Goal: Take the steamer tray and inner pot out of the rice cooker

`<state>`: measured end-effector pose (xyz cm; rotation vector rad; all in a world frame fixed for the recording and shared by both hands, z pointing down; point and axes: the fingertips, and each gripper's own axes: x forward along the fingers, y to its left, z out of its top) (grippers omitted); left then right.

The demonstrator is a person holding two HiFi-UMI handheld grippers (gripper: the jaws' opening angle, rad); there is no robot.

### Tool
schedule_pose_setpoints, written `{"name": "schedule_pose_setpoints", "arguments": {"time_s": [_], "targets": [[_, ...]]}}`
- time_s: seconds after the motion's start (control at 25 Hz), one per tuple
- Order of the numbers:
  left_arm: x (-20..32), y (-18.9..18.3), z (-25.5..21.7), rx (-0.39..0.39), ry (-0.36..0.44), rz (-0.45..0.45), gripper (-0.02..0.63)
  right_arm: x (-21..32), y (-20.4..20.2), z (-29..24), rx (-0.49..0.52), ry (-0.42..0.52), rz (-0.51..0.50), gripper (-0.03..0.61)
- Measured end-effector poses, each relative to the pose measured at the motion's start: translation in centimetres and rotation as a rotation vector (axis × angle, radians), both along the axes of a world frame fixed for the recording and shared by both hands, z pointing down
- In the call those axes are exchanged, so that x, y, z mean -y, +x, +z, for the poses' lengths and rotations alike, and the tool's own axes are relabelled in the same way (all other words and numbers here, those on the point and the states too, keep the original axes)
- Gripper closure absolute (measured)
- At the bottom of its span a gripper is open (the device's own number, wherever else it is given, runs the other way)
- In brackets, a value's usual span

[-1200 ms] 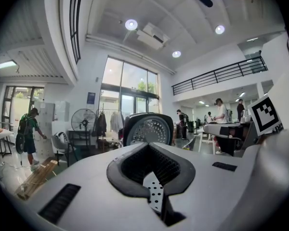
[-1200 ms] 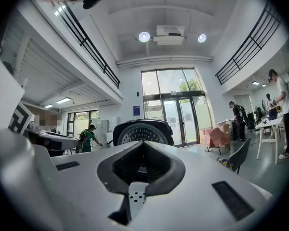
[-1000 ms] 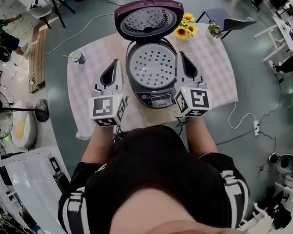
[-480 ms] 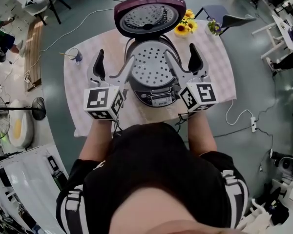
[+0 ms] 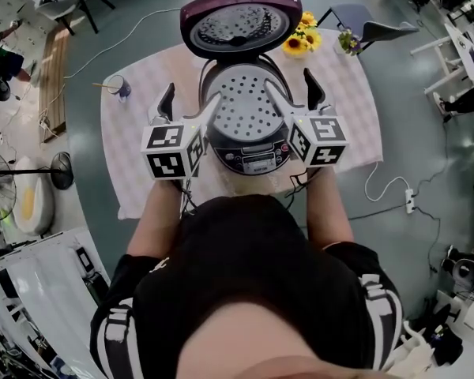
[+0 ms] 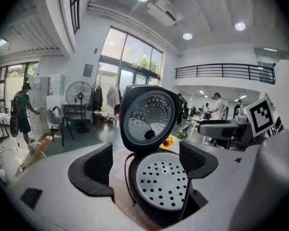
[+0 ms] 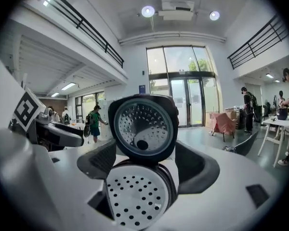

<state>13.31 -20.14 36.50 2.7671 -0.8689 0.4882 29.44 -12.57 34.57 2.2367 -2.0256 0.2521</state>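
Observation:
The rice cooker [image 5: 249, 133] stands mid-table with its purple lid [image 5: 235, 24] swung up. The white perforated steamer tray [image 5: 245, 105] sits in its mouth; the inner pot beneath is hidden. My left gripper [image 5: 188, 105] is at the cooker's left rim, jaws opening, one finger over the tray's edge and one outside the body. My right gripper [image 5: 295, 95] mirrors it at the right rim, jaws also opening. In the left gripper view the left gripper [image 6: 147, 165] frames the tray [image 6: 164, 179] without touching it. The right gripper [image 7: 147, 162] likewise frames the tray [image 7: 135, 196] below the lid [image 7: 143, 129].
The table [image 5: 142, 188] has a pale checked cloth. Sunflowers [image 5: 299, 44] and a small plant [image 5: 347, 47] stand at the back right, and a cup with a straw [image 5: 125, 91] at the back left. A chair [image 5: 371, 34] is behind the table.
Both grippers went from shut to open, then moved forward and down, so that their jaws now straddle the cooker's left and right rims.

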Motion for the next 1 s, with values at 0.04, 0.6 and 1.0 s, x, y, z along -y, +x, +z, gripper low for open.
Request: {"name": "schedule_pose_setpoints", "arguments": {"time_s": [0.04, 0.6, 1.0], "targets": [[0.1, 0.2, 0.4, 0.014, -0.010, -0.003, 0.206, 0.3, 0.1, 0.7, -0.001, -0.039, -0.005, 0.219], [2.2, 2.8, 10.1, 0.207, -0.303, 0.009, 0.207, 3.4, 3.3, 12.0, 0.022, -0.531, -0.006, 0.221], [4.3, 2.5, 17.4, 0.305, -0.483, -0.044, 0.207, 5.0, 4.8, 18.1, 0.052, -0.696, 0.045, 0.222]]}}
